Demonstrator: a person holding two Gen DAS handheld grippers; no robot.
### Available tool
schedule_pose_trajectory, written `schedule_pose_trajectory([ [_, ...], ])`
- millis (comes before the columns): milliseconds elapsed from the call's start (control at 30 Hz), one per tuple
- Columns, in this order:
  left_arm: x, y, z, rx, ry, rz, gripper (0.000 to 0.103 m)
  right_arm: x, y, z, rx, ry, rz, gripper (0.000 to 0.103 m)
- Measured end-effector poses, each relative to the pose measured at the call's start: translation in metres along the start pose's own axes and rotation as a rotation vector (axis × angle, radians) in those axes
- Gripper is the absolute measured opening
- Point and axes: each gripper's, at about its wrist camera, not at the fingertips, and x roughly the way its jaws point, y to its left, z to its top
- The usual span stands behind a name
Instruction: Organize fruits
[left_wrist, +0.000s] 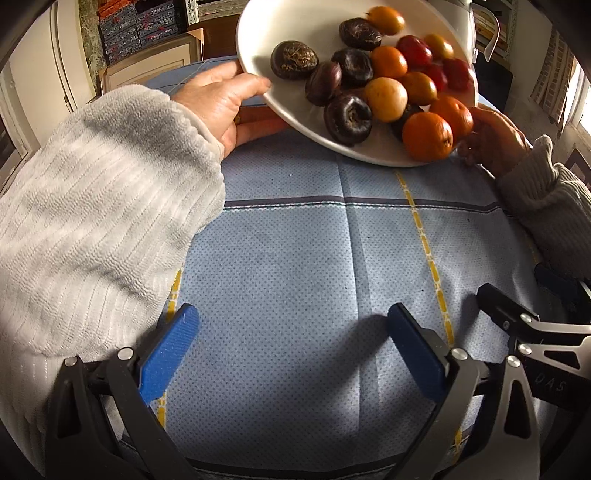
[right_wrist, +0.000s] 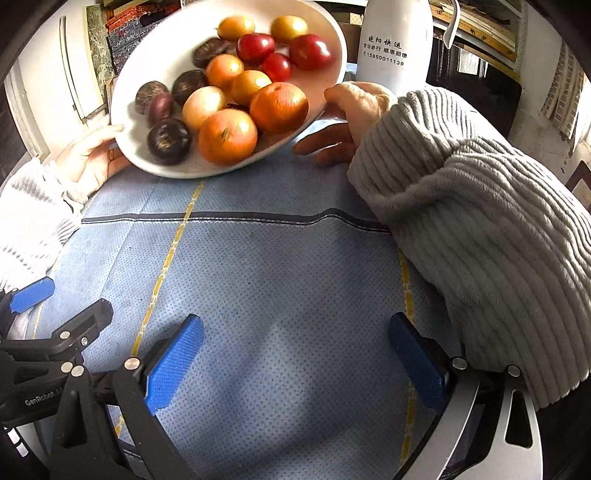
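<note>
On the left, a hand (left_wrist: 221, 99) in a fluffy white sleeve (left_wrist: 92, 206) is holding the left edge of a white plate (left_wrist: 258, 29). The plate is tilting over the far end of a table with a blue cloth (left_wrist: 295, 277) on it, and it looks a little blurry. Fruit is lying in a heap on the low side of the plate. There are dark purple wrinkly fruits (left_wrist: 294, 60) toward the left of the heap, a pale yellow fruit (left_wrist: 386, 99) in the middle, oranges (left_wrist: 427, 136) at the near edge, and small red fruits (left_wrist: 414, 50) farther back. On the right, another hand (left_wrist: 495, 138) in a gray ribbed sleeve (right_wrist: 480, 221) is holding the plate's right edge. Behind that hand, a white bottle (right_wrist: 395, 44) with dark writing is standing on the table. Near the cameras, both tools are sitting low over the cloth with nothing in them. The left gripper (left_wrist: 291, 354) is showing its blue fingers (left_wrist: 168, 354) spread wide apart. The right gripper (right_wrist: 295, 362) is beside it, and its jaws are spread wide too. The fruit is well apart from both of them, up at the far end of the table.
</note>
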Motion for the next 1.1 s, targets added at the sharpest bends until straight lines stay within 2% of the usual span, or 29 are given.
schedule_pose_trajectory([
  [1100, 0.0007, 0.0014, 0.0021, 0.000, 0.000, 0.000, 0.099, 0.0008, 0.0000, 0.0019, -0.001, 0.001, 0.001, 0.100],
])
